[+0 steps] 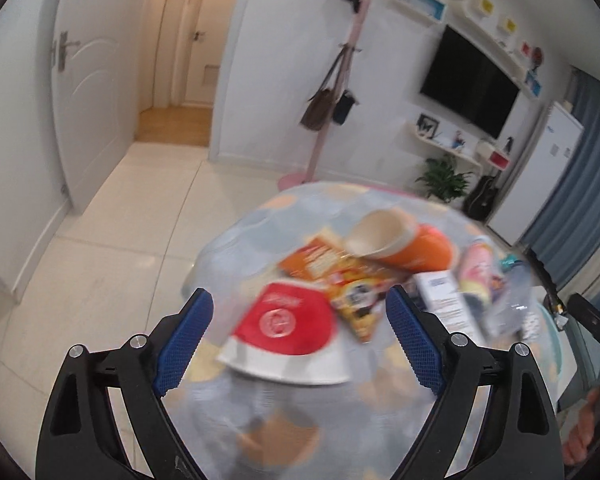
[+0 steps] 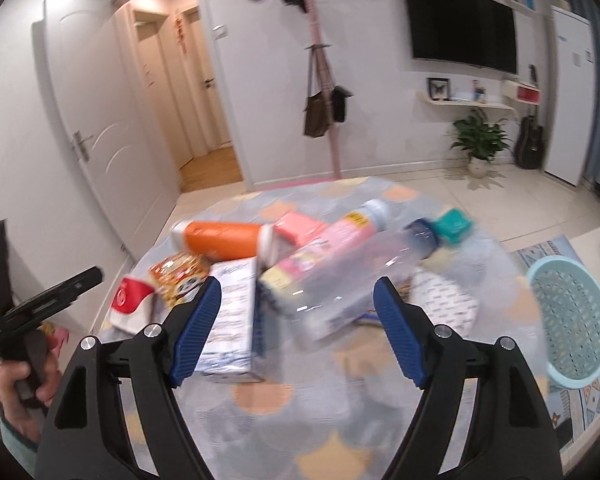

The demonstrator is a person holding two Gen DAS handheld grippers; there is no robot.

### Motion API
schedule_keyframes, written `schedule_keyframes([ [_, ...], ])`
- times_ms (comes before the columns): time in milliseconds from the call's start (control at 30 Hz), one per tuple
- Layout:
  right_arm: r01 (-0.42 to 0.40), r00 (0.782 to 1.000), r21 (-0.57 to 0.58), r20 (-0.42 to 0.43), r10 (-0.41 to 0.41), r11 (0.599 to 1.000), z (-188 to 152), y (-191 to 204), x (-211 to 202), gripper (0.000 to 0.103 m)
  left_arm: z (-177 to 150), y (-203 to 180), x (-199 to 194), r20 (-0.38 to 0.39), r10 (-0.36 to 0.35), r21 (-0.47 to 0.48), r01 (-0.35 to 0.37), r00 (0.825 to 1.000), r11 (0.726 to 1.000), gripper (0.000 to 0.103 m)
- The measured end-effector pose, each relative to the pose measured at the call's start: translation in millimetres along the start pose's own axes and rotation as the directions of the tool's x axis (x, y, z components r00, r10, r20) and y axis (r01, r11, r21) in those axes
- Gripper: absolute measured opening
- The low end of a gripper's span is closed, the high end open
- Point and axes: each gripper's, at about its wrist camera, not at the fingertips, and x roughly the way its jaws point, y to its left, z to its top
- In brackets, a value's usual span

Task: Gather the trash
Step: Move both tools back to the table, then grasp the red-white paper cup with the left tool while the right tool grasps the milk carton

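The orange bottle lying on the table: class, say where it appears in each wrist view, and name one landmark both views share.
Left wrist view: orange bottle right of centre, behind the snack packets, a cream bowl against it.
Right wrist view: orange bottle left of centre, lying sideways above the white carton.
Shared landmark: the pink coat stand.

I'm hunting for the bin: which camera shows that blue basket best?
The right wrist view: the basket stands in full at the table's right edge, its holed wall clear. The left wrist view does not show it.
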Motion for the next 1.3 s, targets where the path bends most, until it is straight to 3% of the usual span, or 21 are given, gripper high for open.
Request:
schedule_keyframes([
  [200, -0.042, 0.996, -0.053, -0.08, 0.038, 0.998, -15.2, 38.5, 32.5, 0.079, -9.4, 21.9, 37.3, -0.105, -0.049, -0.003, 0.049, 0.993, 0.999, 0.086],
  [367, -0.029, 0.99, -0.088, -0.138, 0.016, 0.996, -26.2, 59.3, 61.5, 0.08, -18.2, 29.1, 54.8, -0.151, -0.088, -0.03, 0.085, 0.985, 0.996, 0.086],
  [533, -0.004, 0.979, -0.083, -0.202, -0.013, 0.997, -33.8, 59.2, 85.3, 0.08, -23.6, 19.8, 56.4, -0.149, -0.1, -0.011, 0.1, 0.984, 0.995, 0.077],
  [600, -0.012, 0.974, -0.066, -0.228, -0.003, 0.998, -36.4, 56.7, 91.7, 0.08, -24.6, 15.7, 57.1, -0.154, -0.125, -0.017, 0.124, 0.98, 0.992, 0.063],
  [733, -0.015, 0.97, -0.049, -0.244, 0.003, 0.999, -37.4, 52.6, 97.7, 0.08, -26.9, 1.0, 56.3, -0.158, -0.145, -0.005, 0.146, 0.977, 0.989, 0.049],
  [1133, -0.009, 0.965, -0.102, -0.261, -0.018, 0.995, -37.8, 66.9, 108.5, 0.079, -28.2, -19.6, 33.6, -0.096, -0.139, 0.009, 0.14, 0.986, 0.99, 0.044],
  [1200, 0.0, 0.964, -0.117, -0.264, -0.031, 0.993, -38.8, 69.7, 110.5, 0.074, -26.5, -22.6, 29.8, -0.088, -0.143, 0.014, 0.145, 0.986, 0.989, 0.044],
  [1267, -0.003, 0.961, -0.128, -0.276, -0.033, 0.992, -41.0, 74.7, 114.2, 0.054, -25.4, -27.0, 26.1, -0.081, -0.149, 0.023, 0.151, 0.986, 0.988, 0.044],
  [1300, -0.009, 0.958, -0.132, -0.284, -0.029, 0.991, -42.1, 75.4, 114.7, 0.051, -25.0, -29.2, 24.6, -0.078, -0.149, 0.028, 0.152, 0.986, 0.988, 0.044],
])
